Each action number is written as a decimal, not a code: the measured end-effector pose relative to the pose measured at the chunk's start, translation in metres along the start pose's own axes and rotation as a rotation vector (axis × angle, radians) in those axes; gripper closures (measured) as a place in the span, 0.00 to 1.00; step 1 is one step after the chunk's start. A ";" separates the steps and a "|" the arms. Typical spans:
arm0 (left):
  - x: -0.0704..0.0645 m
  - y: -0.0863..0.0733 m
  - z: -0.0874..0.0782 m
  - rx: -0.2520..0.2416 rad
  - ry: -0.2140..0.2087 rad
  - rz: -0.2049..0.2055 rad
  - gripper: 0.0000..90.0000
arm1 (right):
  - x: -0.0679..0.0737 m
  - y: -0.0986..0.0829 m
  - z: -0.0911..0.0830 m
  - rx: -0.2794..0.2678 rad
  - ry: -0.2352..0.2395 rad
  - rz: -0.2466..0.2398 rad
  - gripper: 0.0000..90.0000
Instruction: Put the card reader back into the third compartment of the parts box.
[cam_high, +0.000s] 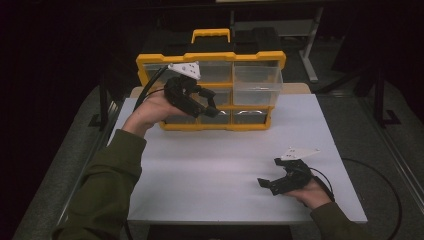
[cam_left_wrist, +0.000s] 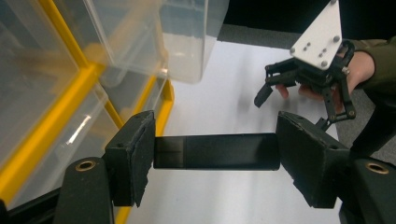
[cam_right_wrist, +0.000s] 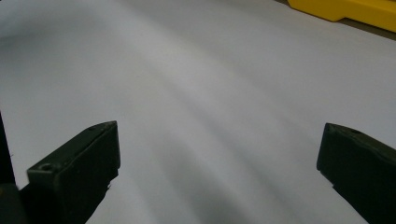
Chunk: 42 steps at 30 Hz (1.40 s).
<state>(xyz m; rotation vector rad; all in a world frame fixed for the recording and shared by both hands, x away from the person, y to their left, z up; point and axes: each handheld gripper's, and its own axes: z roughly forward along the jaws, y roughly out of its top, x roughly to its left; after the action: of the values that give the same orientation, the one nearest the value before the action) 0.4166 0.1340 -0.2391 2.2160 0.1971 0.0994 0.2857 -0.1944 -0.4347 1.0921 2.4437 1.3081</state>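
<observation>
A yellow organiser (cam_high: 210, 56) with clear drawers stands upright at the back of the white table. Its upper right drawer (cam_high: 257, 84) sticks out toward me. My left gripper (cam_high: 209, 106) is raised in front of the lower middle drawers and is shut on a black bar (cam_left_wrist: 217, 151), which spans lengthwise between its pads (cam_left_wrist: 140, 149). In the left gripper view the clear drawers (cam_left_wrist: 140, 42) lie close at the left. My right gripper (cam_high: 268, 183) rests low near the table's front right, jaws apart and nothing between them; it is seen too as my right gripper (cam_left_wrist: 275, 91).
The white table top (cam_high: 225, 155) stretches between the organiser and the front edge. A yellow corner of the organiser (cam_right_wrist: 345, 9) shows in the right gripper view. Dark floor and a metal stand (cam_high: 310, 45) lie beyond the table.
</observation>
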 end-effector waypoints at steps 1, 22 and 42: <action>0.000 0.002 -0.001 0.000 -0.001 0.005 0.33 | 0.000 0.000 0.000 0.000 0.000 0.000 0.00; 0.013 0.045 -0.021 -0.036 -0.026 0.029 0.33 | 0.000 0.000 0.000 0.000 0.000 0.002 0.00; 0.024 0.102 -0.006 -0.057 -0.053 0.052 0.33 | 0.000 0.000 0.000 -0.005 0.010 -0.002 0.00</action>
<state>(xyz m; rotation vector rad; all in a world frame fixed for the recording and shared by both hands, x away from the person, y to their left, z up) 0.4503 0.0820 -0.1541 2.1645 0.1069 0.0741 0.2857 -0.1950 -0.4348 1.0847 2.4467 1.3220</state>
